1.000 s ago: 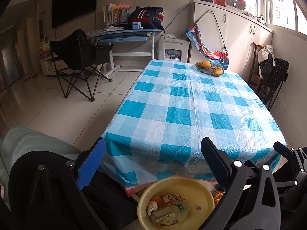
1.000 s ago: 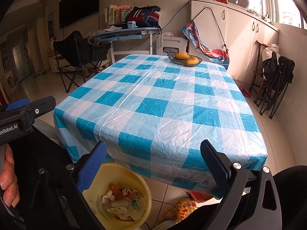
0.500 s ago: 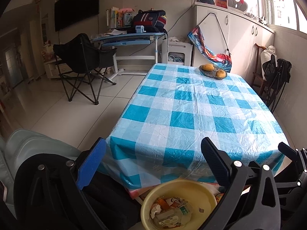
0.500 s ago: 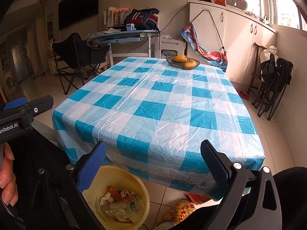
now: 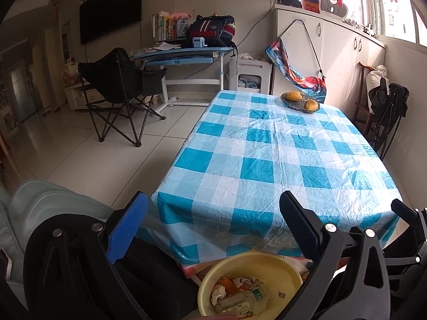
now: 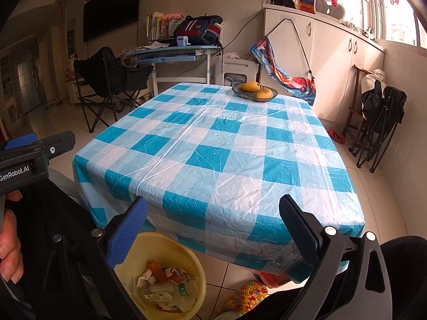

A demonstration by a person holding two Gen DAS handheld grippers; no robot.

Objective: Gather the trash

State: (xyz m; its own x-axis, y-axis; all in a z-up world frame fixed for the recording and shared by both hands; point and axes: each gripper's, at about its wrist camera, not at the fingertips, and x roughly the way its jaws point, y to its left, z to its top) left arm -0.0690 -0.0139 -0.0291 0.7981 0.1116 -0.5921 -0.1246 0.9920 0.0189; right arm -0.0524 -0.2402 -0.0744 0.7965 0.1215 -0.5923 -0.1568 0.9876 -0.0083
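Note:
A yellow basin [image 5: 285, 266] [image 6: 186, 256] sits low by the table's near edge, holding crumpled paper, orange scraps and a clear plastic bottle [image 6: 170, 290]. My left gripper [image 5: 213, 208] hangs open above the basin with nothing between its fingers. My right gripper [image 6: 213, 208] is open and empty too, above and right of the basin. The left gripper's body [image 6: 34, 154] shows at the left edge of the right wrist view, held by a hand [image 6: 9, 245]. The table [image 5: 280, 149] [image 6: 218, 149] wears a blue and white checked cloth under clear plastic.
A bowl with mangoes [image 5: 300, 101] [image 6: 254, 90] stands at the table's far end. A black folding chair [image 5: 120, 90] and a blue desk [image 5: 181, 53] are on the left. White cabinets [image 5: 333, 53] line the right wall, with dark chairs [image 6: 379, 122] beside them. A knitted item [image 6: 248, 293] lies on the floor.
Both grippers have drawn back and risen slightly from the table. The basin sits a little lower and to the right in the left wrist view. Both stay open.

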